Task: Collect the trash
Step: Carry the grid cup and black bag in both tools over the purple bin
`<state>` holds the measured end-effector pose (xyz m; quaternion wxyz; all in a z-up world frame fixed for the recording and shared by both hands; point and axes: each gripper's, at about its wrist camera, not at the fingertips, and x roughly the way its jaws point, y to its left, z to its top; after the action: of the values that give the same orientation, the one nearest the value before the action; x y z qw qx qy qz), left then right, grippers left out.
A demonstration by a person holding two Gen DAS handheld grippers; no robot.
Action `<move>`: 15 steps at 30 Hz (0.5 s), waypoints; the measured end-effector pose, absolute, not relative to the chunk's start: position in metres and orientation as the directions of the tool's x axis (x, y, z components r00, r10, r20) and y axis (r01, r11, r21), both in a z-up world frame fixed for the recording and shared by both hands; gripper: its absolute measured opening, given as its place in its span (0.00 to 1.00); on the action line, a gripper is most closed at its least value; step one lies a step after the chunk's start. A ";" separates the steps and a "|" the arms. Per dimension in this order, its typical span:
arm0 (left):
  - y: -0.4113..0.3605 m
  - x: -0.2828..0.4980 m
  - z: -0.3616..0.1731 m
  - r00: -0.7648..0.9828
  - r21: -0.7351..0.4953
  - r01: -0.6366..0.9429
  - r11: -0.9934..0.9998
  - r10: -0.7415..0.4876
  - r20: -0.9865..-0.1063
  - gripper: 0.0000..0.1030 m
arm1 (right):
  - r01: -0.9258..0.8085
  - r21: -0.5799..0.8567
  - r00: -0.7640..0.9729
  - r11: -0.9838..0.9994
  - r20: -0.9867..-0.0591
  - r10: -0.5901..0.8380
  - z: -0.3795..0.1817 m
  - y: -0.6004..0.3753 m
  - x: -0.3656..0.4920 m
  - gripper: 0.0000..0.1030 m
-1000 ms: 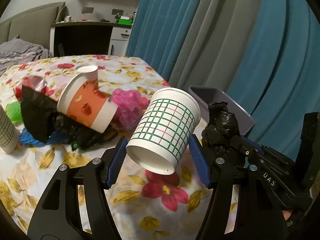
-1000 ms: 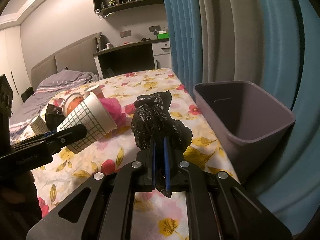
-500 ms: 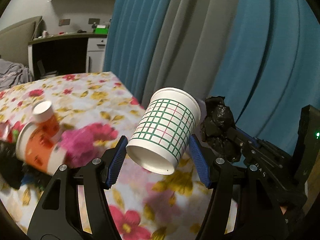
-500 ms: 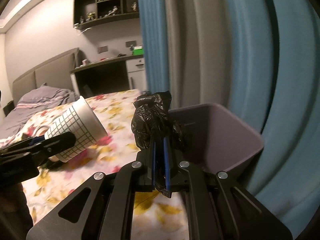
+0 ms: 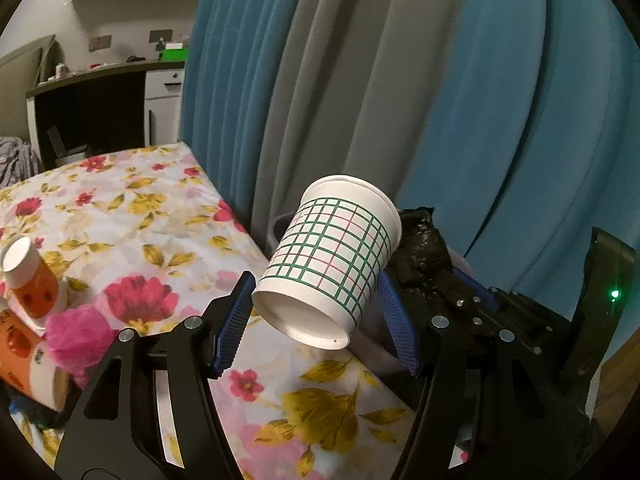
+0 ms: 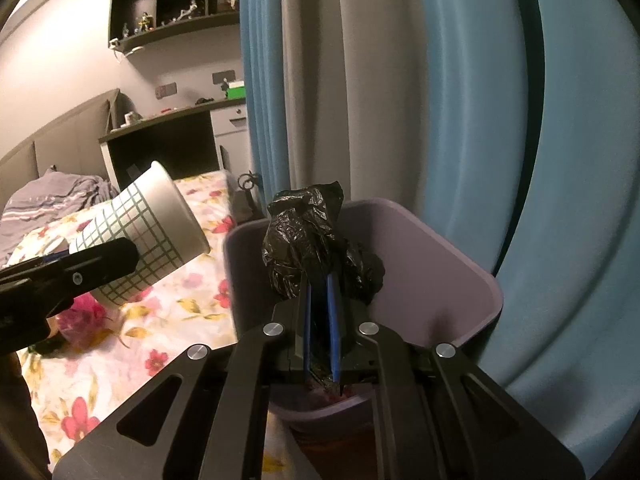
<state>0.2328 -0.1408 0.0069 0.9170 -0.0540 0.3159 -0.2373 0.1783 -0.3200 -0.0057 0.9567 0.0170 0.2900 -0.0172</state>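
Your right gripper (image 6: 320,312) is clamped tight on a crumpled black bag (image 6: 312,240), which stands up out of the blue pads and hangs over the open mouth of the purple bin (image 6: 448,264). Your left gripper (image 5: 316,312) pinches a checked paper cup (image 5: 332,260) across its lower half, the base turned toward the camera and the rim pointing away. The cup sits near the right-hand edge of the flowered bed (image 5: 140,216), beside the bin but, seen from the right wrist, not yet over it.

The risks are mostly in the release. The bag is light and springy, so it may cling to the pads when you let go, or unfold and catch on the bin's near wall. If you free the cup where it is, it probably lands on the bed's edge or rolls off it. The two grippers are also close together here and could knock each other. An orange cup (image 5: 28,280) and pink wrapper (image 5: 76,332) remain on the bed.
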 end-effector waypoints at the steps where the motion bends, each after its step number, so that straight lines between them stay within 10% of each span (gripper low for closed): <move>1: -0.144 0.235 0.005 0.684 -0.248 0.405 0.880 -0.471 -0.558 0.60 | 0.045 0.023 0.829 0.999 -0.559 -0.024 -0.007 -0.321 0.179 0.08; 15: -0.172 0.257 -0.010 0.636 -0.270 0.434 0.859 -0.505 -0.584 0.60 | 0.077 0.053 0.796 0.996 -0.605 -0.029 -0.025 -0.337 0.190 0.08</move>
<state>0.2569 -0.1720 -0.0096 0.9028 -0.0523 0.3385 -0.2600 0.1900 -0.3370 -0.0247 0.9468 0.0374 0.3185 -0.0278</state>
